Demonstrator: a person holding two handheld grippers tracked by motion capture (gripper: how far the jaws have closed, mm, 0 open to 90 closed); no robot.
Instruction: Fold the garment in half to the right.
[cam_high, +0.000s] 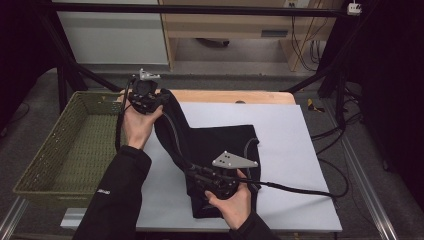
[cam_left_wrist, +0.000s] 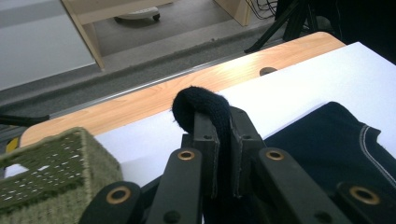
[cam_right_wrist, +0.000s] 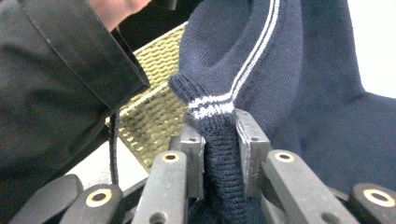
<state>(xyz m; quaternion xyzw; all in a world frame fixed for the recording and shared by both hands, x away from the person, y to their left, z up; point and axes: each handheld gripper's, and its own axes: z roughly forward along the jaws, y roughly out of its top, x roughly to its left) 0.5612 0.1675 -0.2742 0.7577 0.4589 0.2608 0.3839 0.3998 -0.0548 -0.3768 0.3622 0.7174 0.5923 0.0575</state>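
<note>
High view: the dark sweater lies partly on the white sheet, just right of the green basket. The left gripper lifts one edge of it up by the basket's far right corner, while the right gripper holds another edge nearer the person, farther from the basket. The cloth hangs slack between them. To fold or carry it cleanly, I judge both hands should travel together and keep that span taut.

Left gripper view: the jaws are closed nearly all the way, pinching a rolled fold of the sweater; the basket sits just to the side. The bite is deep, so it should hold.

Right gripper view: the jaws clamp tight on the ribbed, white-striped hem, with the basket behind it. The grip is near the edge, so avoid jerks that might pull the hem free.
</note>
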